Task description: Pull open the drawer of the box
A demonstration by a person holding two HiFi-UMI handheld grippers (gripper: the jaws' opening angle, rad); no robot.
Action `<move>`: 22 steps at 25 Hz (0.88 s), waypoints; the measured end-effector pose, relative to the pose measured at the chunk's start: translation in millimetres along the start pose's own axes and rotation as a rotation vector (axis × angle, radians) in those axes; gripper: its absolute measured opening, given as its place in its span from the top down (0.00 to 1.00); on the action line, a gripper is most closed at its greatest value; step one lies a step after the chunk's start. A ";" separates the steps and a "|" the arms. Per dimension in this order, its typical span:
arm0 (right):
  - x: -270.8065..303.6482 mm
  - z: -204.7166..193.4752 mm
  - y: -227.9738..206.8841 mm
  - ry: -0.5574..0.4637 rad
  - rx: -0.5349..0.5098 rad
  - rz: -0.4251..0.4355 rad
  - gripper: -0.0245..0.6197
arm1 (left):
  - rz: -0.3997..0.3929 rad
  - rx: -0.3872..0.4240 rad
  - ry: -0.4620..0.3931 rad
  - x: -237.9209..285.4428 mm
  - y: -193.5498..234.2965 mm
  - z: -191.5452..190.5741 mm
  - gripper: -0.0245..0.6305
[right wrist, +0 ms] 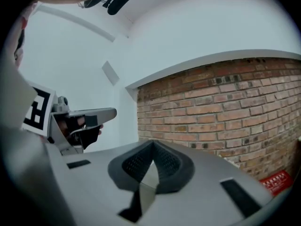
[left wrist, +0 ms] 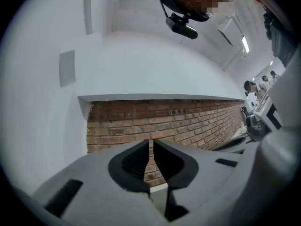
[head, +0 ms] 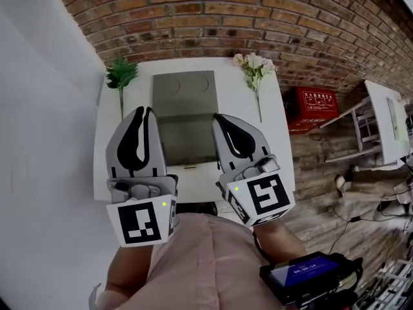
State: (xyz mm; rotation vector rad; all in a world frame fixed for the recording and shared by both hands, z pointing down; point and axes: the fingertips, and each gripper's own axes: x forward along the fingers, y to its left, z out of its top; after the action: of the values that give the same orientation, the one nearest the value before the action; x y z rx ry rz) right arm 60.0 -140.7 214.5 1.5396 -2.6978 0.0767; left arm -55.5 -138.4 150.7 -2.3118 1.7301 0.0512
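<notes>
White surface [head: 276, 141] by brick wall [head: 258, 18]; grey box [head: 184, 108]. Left hand-held gripper [left wrist: 151, 142] slightly parted, right hand-held gripper [right wrist: 153, 145] clenched; both empty.

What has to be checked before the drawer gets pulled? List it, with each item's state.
1. Grey rectangular box in view on the white table: ok.
2. Small pale handle at the box's near edge unblocked: ok.
3. Left tongs empty: ok, jaws slightly apart, nothing between.
4. Right tongs ready to take the handle: not ok, jaws shut and empty.
5. Tongs aimed at the handle: not ok, both gripper views face the brick wall.
6. Green leafy sprig and white flower stem out of the drawer's path: ok, one lies on each side of the box.
</notes>
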 end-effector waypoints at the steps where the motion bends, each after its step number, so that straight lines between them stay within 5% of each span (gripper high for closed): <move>1: -0.7 -0.6 -2.9 -0.002 0.001 -0.009 0.95 | 0.000 -0.001 0.004 -0.1 -0.7 -1.7 0.91; 22: 0.1 -1.9 -21.0 -0.035 -0.012 -0.069 0.96 | -0.026 -0.001 0.046 11.4 -10.8 -16.4 0.95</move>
State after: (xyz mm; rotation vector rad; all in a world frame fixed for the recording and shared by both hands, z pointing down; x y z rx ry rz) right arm 78.1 -151.3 217.0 1.6436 -2.6628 0.0319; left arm -43.9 -150.0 166.5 -2.3537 1.7208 -0.0056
